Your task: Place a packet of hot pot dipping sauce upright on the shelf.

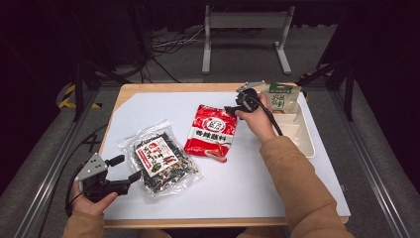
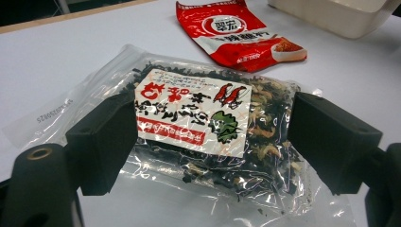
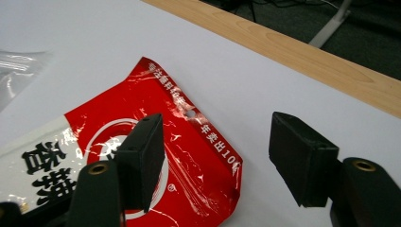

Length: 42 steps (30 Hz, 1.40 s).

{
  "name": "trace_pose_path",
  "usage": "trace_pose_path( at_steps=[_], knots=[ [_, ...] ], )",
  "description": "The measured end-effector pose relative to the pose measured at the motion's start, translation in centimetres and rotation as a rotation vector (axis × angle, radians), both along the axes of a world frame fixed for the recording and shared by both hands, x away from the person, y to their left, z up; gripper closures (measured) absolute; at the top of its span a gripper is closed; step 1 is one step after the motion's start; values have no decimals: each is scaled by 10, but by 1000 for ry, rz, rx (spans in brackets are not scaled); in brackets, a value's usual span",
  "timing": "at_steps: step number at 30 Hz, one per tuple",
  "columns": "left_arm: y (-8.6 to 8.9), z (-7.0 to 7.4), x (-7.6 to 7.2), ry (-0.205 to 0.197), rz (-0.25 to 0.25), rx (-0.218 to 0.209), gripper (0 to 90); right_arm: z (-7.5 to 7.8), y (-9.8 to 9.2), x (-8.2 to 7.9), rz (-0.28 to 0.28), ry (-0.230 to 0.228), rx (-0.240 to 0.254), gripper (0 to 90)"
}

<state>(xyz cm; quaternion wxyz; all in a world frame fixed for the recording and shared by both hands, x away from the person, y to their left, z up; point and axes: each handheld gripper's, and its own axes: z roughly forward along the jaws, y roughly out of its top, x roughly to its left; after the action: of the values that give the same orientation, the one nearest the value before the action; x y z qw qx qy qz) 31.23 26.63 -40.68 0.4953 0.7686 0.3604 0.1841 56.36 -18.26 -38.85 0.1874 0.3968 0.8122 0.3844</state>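
Observation:
A clear bag of dark dried seaweed mix with a white and red label (image 1: 159,161) (image 2: 194,109) lies flat at the table's front left. My left gripper (image 1: 128,168) (image 2: 213,127) rests at the bag's near edge, open, its jaws wide on either side and not pressing. A red packet (image 1: 210,131) (image 2: 236,33) (image 3: 189,165) lies in the middle of the table. My right gripper (image 1: 232,109) (image 3: 220,156) is open and low over that packet's far corner, with one jaw above the red foil and the other above the white surface.
A cream divided tray (image 1: 303,136) (image 2: 340,19) sits at the right, with a green and white packet (image 1: 281,96) leaning at its far end. The white table cover (image 1: 237,183) ends at a wooden edge (image 3: 302,56) at the back.

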Motion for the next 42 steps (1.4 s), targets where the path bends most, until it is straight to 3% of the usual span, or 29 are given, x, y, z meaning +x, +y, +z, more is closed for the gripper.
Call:
trace_pose_path(
  at_steps=[11,20,28,37,42],
  knots=[
    [0,0,1,-3,-8,3,176,-13,8,12,-47,60,-39,318],
    [0,0,0,-4,-3,-1,176,-21,10,15,-48,112,-47,306],
    [1,0,-1,-4,-3,8,176,-29,10,18,-52,179,-20,284],
    [4,-1,-6,-2,16,4,176,-35,10,20,-67,226,-13,273],
    [4,-1,-6,0,16,4,176,-38,8,21,-71,265,18,275]
  ],
)
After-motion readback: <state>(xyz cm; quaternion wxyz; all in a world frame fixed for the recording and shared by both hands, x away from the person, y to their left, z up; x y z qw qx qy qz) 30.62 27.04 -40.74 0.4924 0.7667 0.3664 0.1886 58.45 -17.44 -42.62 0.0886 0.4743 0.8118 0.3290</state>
